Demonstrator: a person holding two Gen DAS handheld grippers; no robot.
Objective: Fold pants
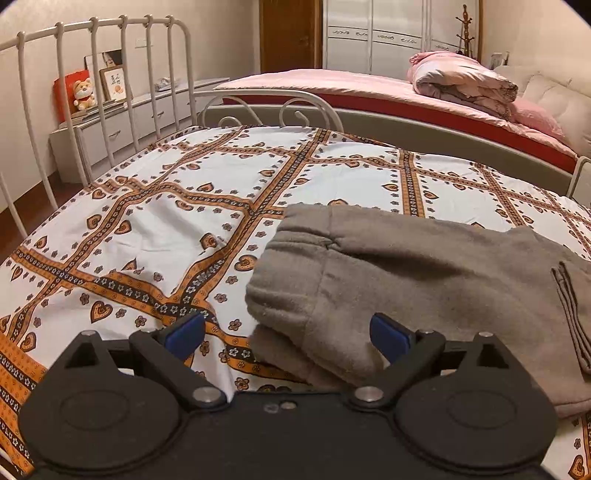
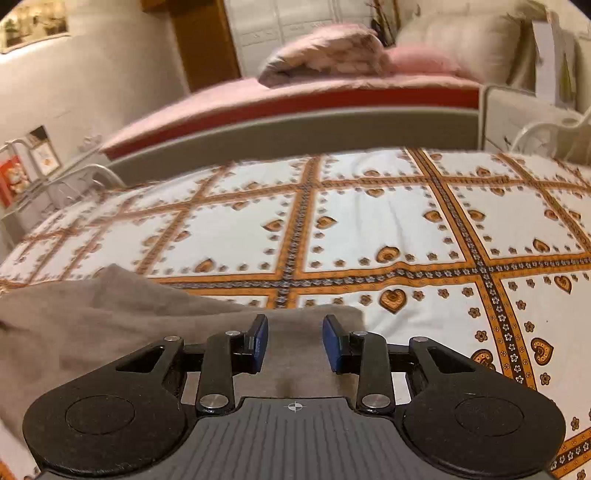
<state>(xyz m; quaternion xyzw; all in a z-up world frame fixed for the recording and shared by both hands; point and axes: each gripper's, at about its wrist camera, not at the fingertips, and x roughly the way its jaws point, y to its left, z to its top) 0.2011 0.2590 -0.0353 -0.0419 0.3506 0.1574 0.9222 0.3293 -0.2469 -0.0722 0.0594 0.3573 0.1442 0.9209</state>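
Both grippers hang over the folded pants [image 1: 424,280]: left gripper [image 1: 288,332] gapes wide, cloth edge between its pads untouched; right gripper [image 2: 294,341] stands narrower, empty, pants [image 2: 110,321] beneath and leftward on the sheet [image 2: 369,229].

white bedsheet [image 1: 221,177] with orange heart-and-flower grid, white metal bed frame [image 1: 92,74]. pink-covered bed [image 1: 332,86] behind, rolled pink quilt [image 1: 461,79] on it. plush bear [image 1: 83,94] on low white drawer cabinet [image 1: 147,114]; white wardrobe [image 1: 373,33].
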